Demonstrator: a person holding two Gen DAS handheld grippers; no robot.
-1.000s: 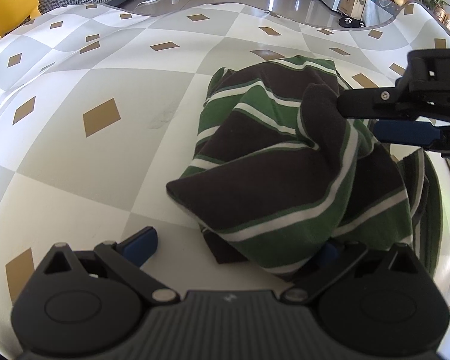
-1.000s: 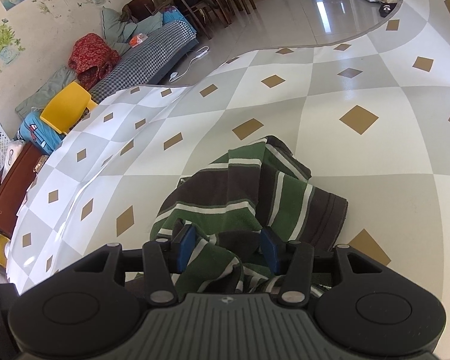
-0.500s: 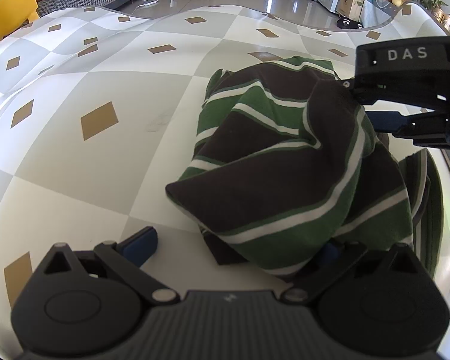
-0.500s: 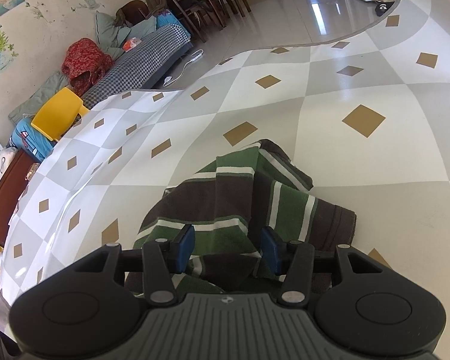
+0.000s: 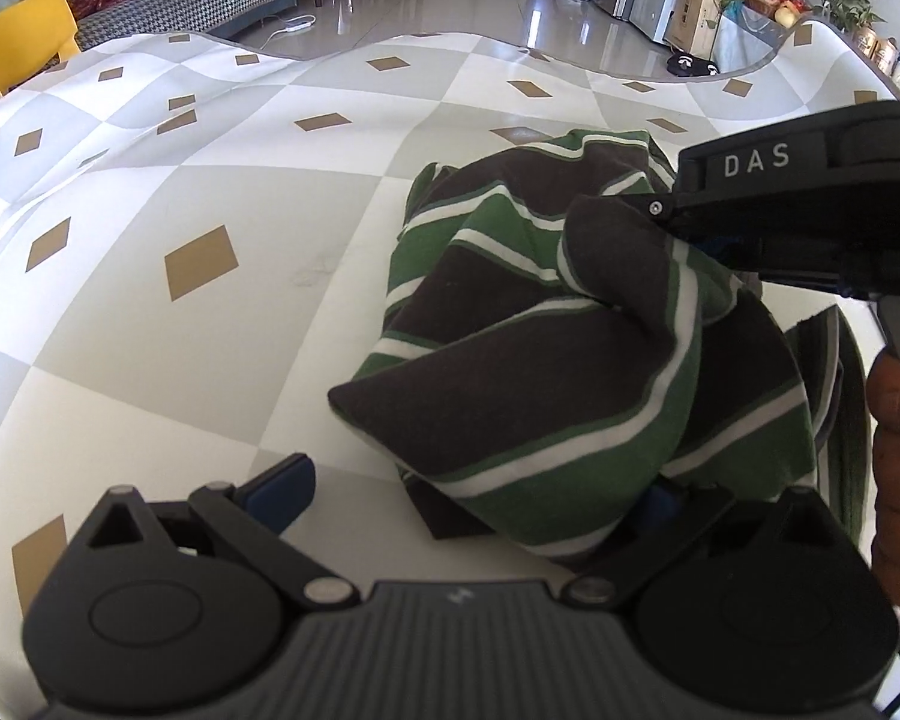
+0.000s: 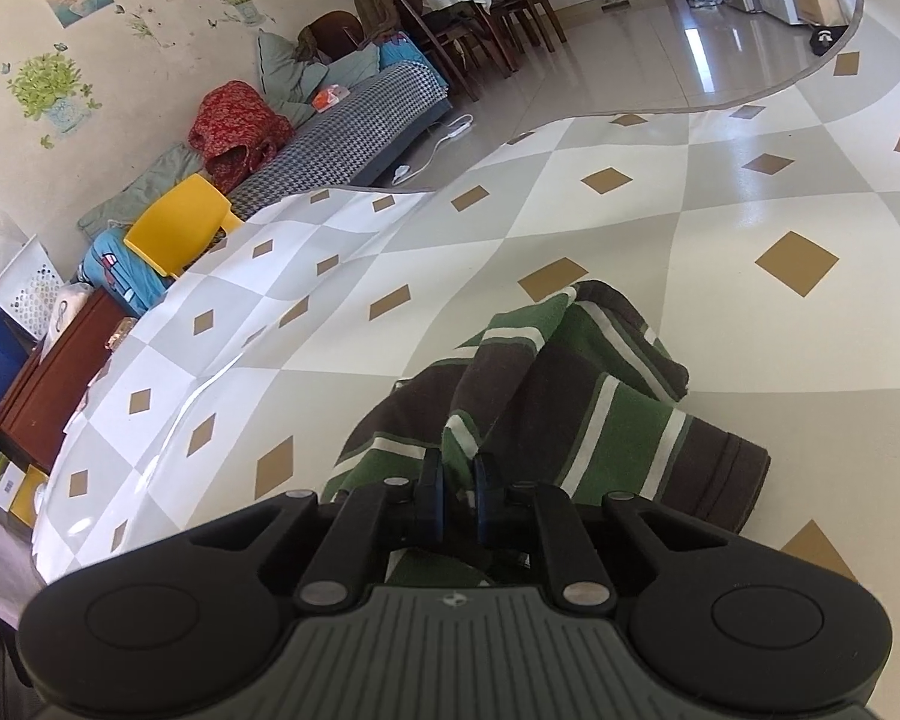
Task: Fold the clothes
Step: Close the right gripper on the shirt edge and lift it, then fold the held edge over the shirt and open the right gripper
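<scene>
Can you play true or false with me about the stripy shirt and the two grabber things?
1. The stripy shirt is green, dark brown and white. True.
2. The shirt is folded into a neat flat square. False: it lies in a crumpled heap on the checked cloth.
3. The right gripper has cloth between its fingers. True: its jaws are closing on a fold.
4. The left gripper is squeezed shut. False: its fingers are wide apart.
5. The chair in the room is purple. False: it is yellow.
</scene>
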